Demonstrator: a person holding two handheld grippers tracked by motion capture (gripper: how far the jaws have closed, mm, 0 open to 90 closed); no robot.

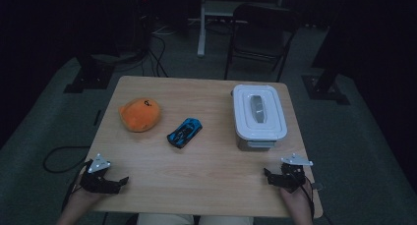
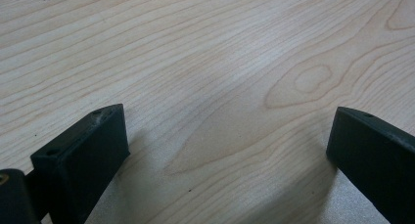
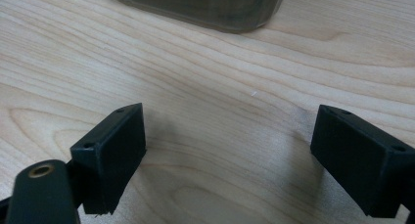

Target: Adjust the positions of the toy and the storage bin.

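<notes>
Both tongs rest at the near edge of the wooden table point(image 1: 206, 185), each held in one of the person's hands. The left gripper point(image 1: 120, 182) sits at the near left corner with its jaws spread wide apart, nothing between them but bare wood (its own view shows the same grain running under both black jaws). The right gripper point(image 1: 268, 175) sits at the near right corner, jaws equally wide apart and holding nothing; in its own view the base of the lidded box point(image 3: 205, 9) lies just beyond the jaws, not touching them.

Counting what lies on the table: one white lidded box point(image 1: 259, 116) at the right, far of the right gripper; one blue toy car point(image 1: 184, 132) near the middle; one orange plush toy point(image 1: 140, 114) at the left, well apart from the left gripper
</notes>
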